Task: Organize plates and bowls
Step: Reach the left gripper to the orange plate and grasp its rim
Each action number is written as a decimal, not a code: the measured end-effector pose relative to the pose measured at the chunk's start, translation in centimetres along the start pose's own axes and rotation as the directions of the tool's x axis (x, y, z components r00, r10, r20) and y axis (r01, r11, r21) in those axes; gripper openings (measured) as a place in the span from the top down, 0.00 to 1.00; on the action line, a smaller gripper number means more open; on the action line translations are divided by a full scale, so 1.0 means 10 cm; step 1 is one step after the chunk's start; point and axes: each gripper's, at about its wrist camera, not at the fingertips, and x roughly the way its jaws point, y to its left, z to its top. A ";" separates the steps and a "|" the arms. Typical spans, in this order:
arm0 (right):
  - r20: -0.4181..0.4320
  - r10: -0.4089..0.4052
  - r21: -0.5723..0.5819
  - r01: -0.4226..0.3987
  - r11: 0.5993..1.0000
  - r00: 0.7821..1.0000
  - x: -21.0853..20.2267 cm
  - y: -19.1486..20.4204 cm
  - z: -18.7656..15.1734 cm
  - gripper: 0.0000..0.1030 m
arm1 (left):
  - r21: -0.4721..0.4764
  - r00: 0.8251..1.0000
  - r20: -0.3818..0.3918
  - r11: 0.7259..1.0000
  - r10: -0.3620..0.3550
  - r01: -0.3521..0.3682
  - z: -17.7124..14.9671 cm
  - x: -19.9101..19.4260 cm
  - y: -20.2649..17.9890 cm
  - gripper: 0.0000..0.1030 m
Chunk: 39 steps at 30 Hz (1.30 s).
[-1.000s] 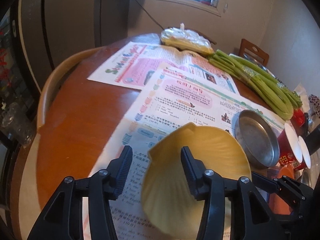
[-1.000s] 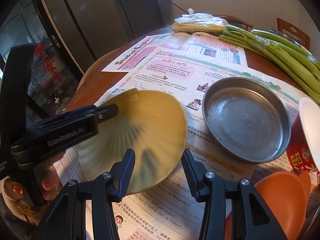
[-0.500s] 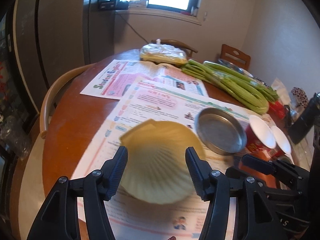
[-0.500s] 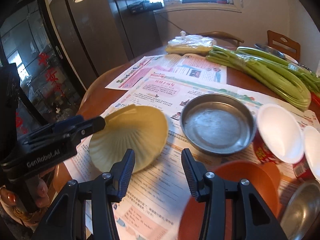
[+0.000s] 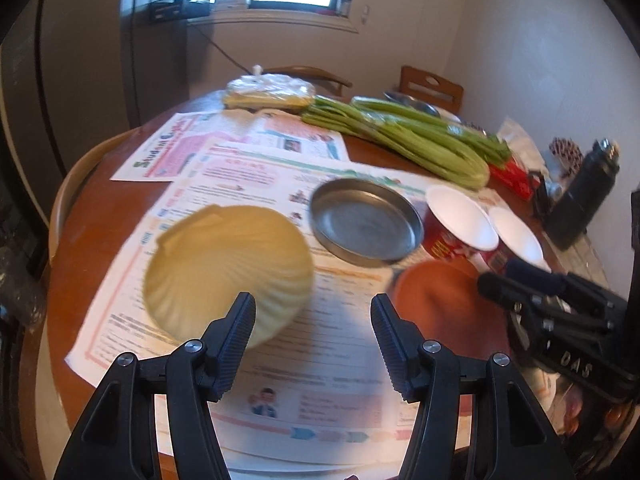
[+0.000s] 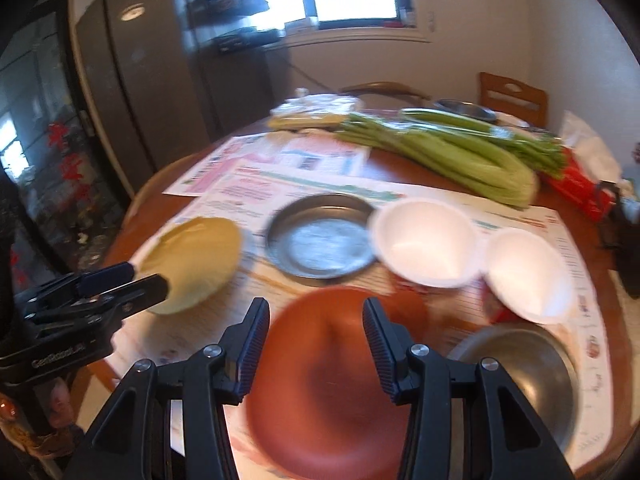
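Observation:
A yellow shell-shaped bowl [image 5: 228, 264] rests on the newspaper, just beyond the left finger of my left gripper [image 5: 314, 308]. That gripper is open, with only paper between its fingers. Right of the bowl lie a round metal pan [image 5: 366, 224], two red paper bowls with white insides [image 5: 460, 216], and an orange bowl [image 5: 440, 300]. My right gripper [image 6: 316, 312] hovers open above the orange bowl [image 6: 328, 392] without touching it. A steel bowl [image 6: 520, 368] sits at its right. The yellow bowl [image 6: 192, 264] and pan [image 6: 320, 236] lie farther back.
Newspapers [image 5: 240, 172] cover the round wooden table [image 5: 100, 216]. Celery stalks [image 5: 400, 140], a bagged food packet [image 5: 268, 94] and a dark bottle [image 5: 580, 200] stand at the back and right. Chairs ring the table; a dark fridge [image 6: 132, 100] is at left.
The yellow bowl, held tilted at the left gripper a second ago, now lies free on the newspaper. Both grippers have drawn back and risen, so more of the table shows.

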 end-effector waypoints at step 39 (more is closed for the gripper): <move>-0.197 -0.019 -0.144 -0.010 0.990 0.980 0.68 0.07 -0.01 0.53 | 0.047 0.987 -0.157 0.998 -0.022 0.029 -0.27 0.72 -0.39 0.48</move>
